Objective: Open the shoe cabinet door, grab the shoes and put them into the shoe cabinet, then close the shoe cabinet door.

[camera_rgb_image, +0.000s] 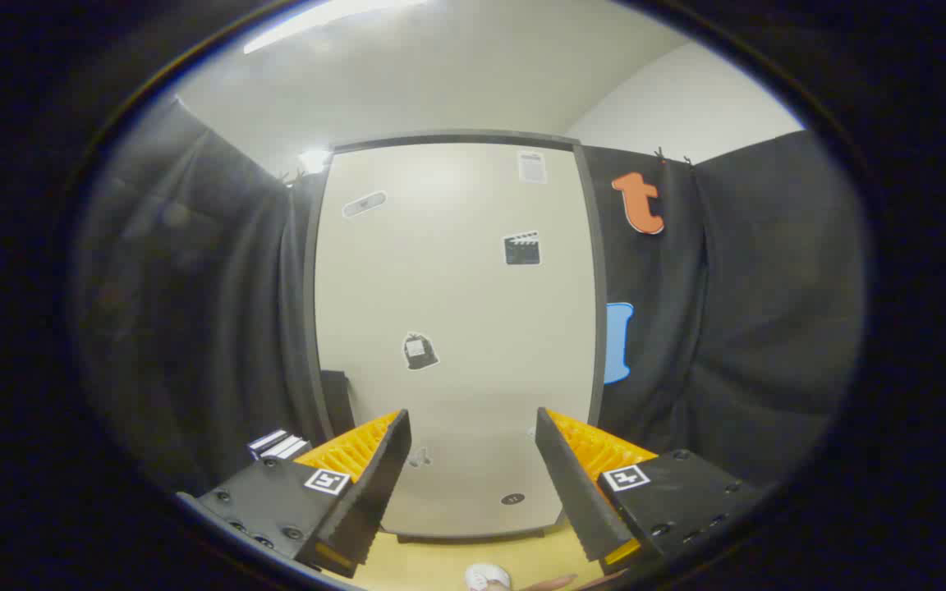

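The tall cream shoe cabinet door with dark frame (456,328) stands shut straight beyond the fingers. The black-and-orange gripper (473,435) points level at it, jaws wide, holding nothing. Below the fingers, a small white object (487,577) is cut off, unidentifiable.

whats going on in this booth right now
A person is holding the hand-held gripper up in front of a tall cream shoe cabinet whose door is shut and dotted with stickers. The gripper's fingers are spread open with nothing between them, pointing at the door's lower part without touching it. A small white object, possibly a shoe, sits on the yellowish floor below the fingers. Opening the door looks not yet done.
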`<state>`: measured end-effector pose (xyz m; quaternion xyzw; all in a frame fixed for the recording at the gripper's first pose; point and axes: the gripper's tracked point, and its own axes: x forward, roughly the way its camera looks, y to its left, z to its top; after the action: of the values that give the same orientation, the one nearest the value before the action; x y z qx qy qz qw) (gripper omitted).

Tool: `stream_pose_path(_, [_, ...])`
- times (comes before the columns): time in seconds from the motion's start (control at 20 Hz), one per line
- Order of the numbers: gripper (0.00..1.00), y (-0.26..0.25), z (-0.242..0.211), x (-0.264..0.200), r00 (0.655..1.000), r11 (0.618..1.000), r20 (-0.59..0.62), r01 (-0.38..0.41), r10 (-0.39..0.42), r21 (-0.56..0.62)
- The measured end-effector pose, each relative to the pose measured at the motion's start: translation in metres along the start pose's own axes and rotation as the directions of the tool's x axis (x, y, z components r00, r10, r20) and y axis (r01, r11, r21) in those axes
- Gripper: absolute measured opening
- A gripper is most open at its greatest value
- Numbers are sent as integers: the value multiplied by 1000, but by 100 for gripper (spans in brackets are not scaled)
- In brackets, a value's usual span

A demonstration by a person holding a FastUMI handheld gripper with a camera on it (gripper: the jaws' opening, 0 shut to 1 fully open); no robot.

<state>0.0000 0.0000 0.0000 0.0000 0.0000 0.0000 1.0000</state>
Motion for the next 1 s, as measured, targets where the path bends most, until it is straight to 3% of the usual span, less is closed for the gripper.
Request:
stream_pose_path(0.35, [95, 14, 0, 7, 1000, 1000, 9, -28, 28, 11])
stream_pose_path(1.0, [96, 17, -3, 8, 1000, 1000, -3, 8, -8, -2])
